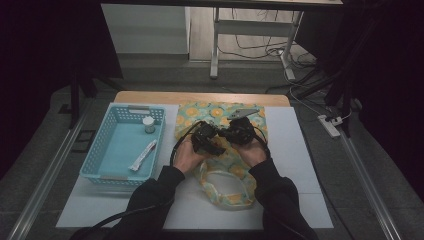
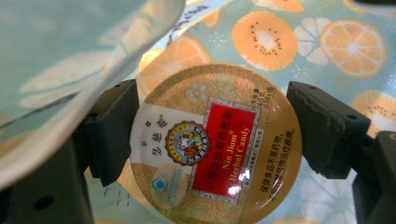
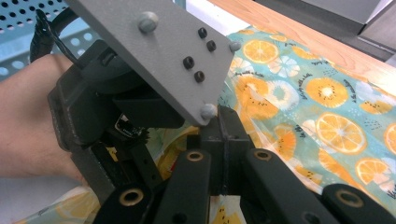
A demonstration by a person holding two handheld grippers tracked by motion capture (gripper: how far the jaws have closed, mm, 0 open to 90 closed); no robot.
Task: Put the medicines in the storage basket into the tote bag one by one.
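**Candy tin clamped at the bag's mouth**

Round and gold, the candy tin (image 2: pixel 215 142) sits between the left gripper's (image 2: pixel 212 135) two black jaws, which press its rim from either side. Just beyond the tin lies the citrus-print fabric bag (image 2: pixel 327 51), one flap of it raised beside the jaws. Right gripper (image 3: pixel 223 186) has its jaws pressed together, pinching an edge of that bag, with the left gripper just ahead. Farther off stands the blue basket (image 1: pixel 107 150).

A gold round tin (image 2: pixel 215 144) with a red label lies against teal, orange-slice-patterned cloth (image 2: pixel 327 42).
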